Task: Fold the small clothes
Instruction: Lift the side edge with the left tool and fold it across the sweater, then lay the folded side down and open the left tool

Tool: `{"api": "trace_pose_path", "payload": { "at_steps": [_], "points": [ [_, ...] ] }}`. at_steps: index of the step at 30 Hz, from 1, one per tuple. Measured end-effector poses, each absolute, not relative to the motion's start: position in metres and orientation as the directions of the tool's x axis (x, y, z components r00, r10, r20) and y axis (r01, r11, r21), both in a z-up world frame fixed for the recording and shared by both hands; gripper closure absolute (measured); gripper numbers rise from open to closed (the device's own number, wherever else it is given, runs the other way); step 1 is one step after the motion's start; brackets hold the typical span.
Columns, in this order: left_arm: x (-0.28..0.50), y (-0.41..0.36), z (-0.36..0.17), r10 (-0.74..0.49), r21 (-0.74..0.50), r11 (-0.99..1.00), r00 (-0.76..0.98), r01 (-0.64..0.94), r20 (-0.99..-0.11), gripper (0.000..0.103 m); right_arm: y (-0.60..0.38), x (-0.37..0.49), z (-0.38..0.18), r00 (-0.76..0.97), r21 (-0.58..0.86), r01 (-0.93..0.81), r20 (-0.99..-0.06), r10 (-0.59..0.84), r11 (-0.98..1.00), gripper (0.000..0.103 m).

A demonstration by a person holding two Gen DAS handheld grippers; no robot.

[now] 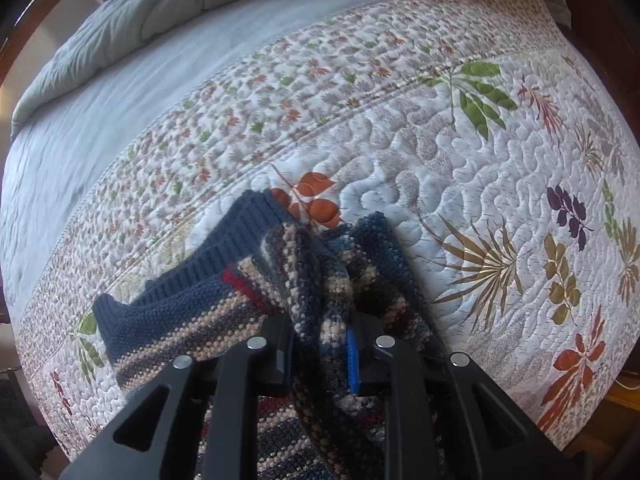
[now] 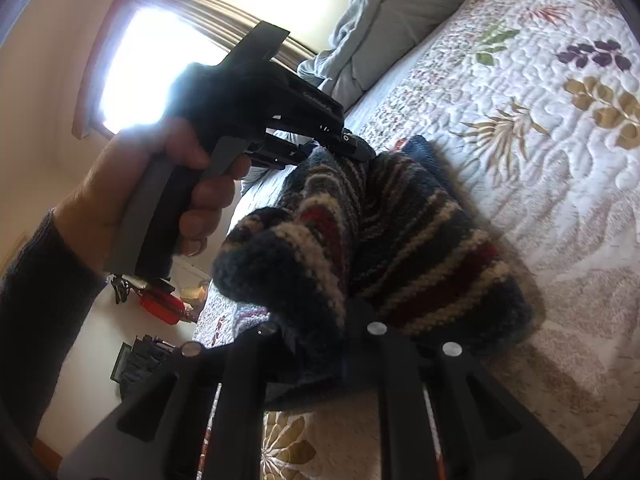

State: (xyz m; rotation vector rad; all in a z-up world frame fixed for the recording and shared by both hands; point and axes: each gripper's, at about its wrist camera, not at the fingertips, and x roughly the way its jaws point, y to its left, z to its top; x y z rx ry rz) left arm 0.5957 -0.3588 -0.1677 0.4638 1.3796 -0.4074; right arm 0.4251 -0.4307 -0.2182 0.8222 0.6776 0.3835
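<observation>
A small knitted sweater (image 1: 240, 292) with navy, beige and red stripes and a ribbed navy hem hangs bunched above the quilted bed. My left gripper (image 1: 320, 344) is shut on a fold of it, close to the camera. In the right wrist view the same sweater (image 2: 400, 248) stretches between both tools. My right gripper (image 2: 316, 340) is shut on its near end. The left gripper (image 2: 344, 144), held by a hand, pinches the sweater's far end.
The floral quilt (image 1: 480, 168) covers the bed, with a grey-blue sheet (image 1: 120, 92) and rumpled duvet (image 1: 168, 4) at its far side. A bright window (image 2: 148, 68) and floor clutter (image 2: 160, 304) lie beyond the bed's edge.
</observation>
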Motion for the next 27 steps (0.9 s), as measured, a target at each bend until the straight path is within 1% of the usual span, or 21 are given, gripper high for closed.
{"api": "trace_pose_path", "payload": {
  "at_steps": [5,10,11,12,13,14,15,16,17,18,19,20,21,22,23,24,25,27],
  "points": [
    [0.594,-0.37,-0.176,0.031,0.111,0.835,0.155,0.539,-0.987,0.084,-0.443,0.423,-0.23,0.72,0.797,-0.018,-0.409,0.561,0.604,0.092],
    [0.597,-0.374,-0.181,0.025,0.104,0.843,0.154,0.528,-0.988,0.082,-0.453,0.426,-0.236,0.702,0.809,-0.013,-0.412,0.581,0.588,0.091],
    [0.597,-0.373,-0.181,0.019,0.097,0.848,0.153,0.522,-0.988,0.079,-0.454,0.427,-0.239,0.694,0.813,-0.009,-0.415,0.589,0.582,0.091],
    [0.598,-0.371,-0.179,0.004,0.081,0.855,0.148,0.512,-0.989,0.073,-0.455,0.428,-0.241,0.69,0.818,-0.005,-0.413,0.594,0.575,0.09],
    [0.6,-0.369,-0.177,-0.011,0.064,0.86,0.143,0.507,-0.99,0.07,-0.456,0.427,-0.242,0.687,0.825,-0.001,-0.41,0.6,0.565,0.09],
    [0.601,-0.367,-0.173,-0.029,0.049,0.863,0.145,0.503,-0.989,0.061,-0.457,0.428,-0.243,0.683,0.83,0.0,-0.408,0.606,0.558,0.09],
    [0.602,-0.366,-0.164,-0.045,0.043,0.866,0.162,0.499,-0.986,0.049,-0.458,0.428,-0.244,0.68,0.83,0.002,-0.41,0.608,0.558,0.089],
    [0.602,-0.363,-0.154,-0.07,0.034,0.867,0.188,0.497,-0.98,0.044,-0.458,0.428,-0.244,0.677,0.828,0.005,-0.415,0.608,0.56,0.086],
    [0.603,-0.361,-0.143,-0.091,0.027,0.869,0.212,0.494,-0.973,0.038,-0.459,0.429,-0.245,0.675,0.828,0.01,-0.418,0.607,0.56,0.084],
    [0.604,-0.357,-0.13,-0.116,0.017,0.87,0.239,0.492,-0.964,0.034,-0.459,0.426,-0.245,0.674,0.829,0.014,-0.421,0.607,0.56,0.082],
    [0.605,-0.352,-0.119,-0.132,0.011,0.873,0.259,0.488,-0.957,0.034,-0.46,0.424,-0.244,0.67,0.825,0.015,-0.428,0.607,0.565,0.076],
    [0.606,-0.345,-0.11,-0.15,0.002,0.878,0.278,0.48,-0.949,0.033,-0.462,0.424,-0.244,0.665,0.82,0.021,-0.439,0.604,0.572,0.07],
    [0.605,-0.332,-0.098,-0.171,-0.011,0.886,0.305,0.463,-0.937,0.032,-0.466,0.42,-0.244,0.663,0.815,0.03,-0.45,0.598,0.579,0.055],
    [0.602,-0.321,-0.091,-0.184,-0.019,0.892,0.325,0.451,-0.927,0.032,-0.471,0.417,-0.243,0.663,0.814,0.028,-0.449,0.599,0.58,0.048],
    [0.596,-0.31,-0.084,-0.204,-0.035,0.896,0.341,0.443,-0.918,0.032,-0.478,0.413,-0.238,0.665,0.809,0.023,-0.451,0.595,0.587,0.046],
    [0.585,-0.295,-0.076,-0.24,-0.063,0.895,0.359,0.441,-0.902,0.032,-0.484,0.409,-0.232,0.674,0.795,0.018,-0.458,0.58,0.607,0.038],
    [0.569,-0.28,-0.07,-0.277,-0.089,0.892,0.38,0.443,-0.883,0.031,-0.49,0.405,-0.226,0.685,0.781,0.009,-0.46,0.565,0.624,0.036],
    [0.541,-0.241,-0.067,-0.361,-0.166,0.878,0.392,0.449,-0.846,0.025,-0.51,0.393,-0.207,0.715,0.756,-0.002,-0.457,0.53,0.655,0.036]
  ]
}}
